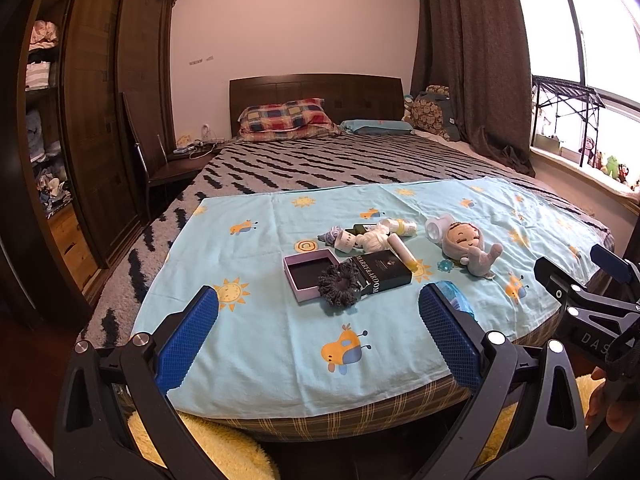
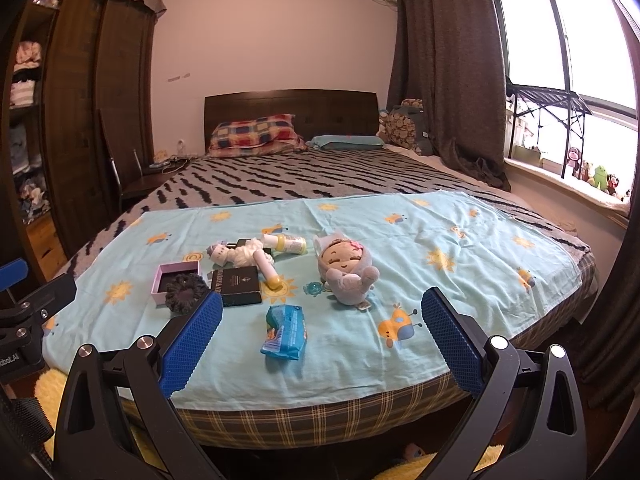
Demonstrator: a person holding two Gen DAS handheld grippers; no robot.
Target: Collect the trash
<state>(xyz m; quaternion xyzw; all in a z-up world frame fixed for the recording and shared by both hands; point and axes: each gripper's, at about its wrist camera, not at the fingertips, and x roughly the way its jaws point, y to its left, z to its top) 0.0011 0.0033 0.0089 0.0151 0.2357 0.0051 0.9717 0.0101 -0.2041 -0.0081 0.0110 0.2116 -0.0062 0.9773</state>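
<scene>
On the bed (image 2: 360,168): a light blue sheet (image 2: 460,312) is spread, with small items clustered on it.
Left gripper (image 1: 320,332): held wide open, nothing gripped.
Right gripper (image 2: 320,340): spread wide, empty, off the bed's near edge.
Trash candidate: a crumpled blue wrapper (image 2: 285,332) is judged likeliest; it lies flat, nearest the right gripper, apart from the plush doll (image 2: 346,270).
Approach: the wrapper's narrow width is best straddled from above, and the sheet should not be pinched.

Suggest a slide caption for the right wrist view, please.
Open right hand-held gripper hovers above a blue wipes packet among clutter on the light-blue cartoon-print sheet.
</scene>
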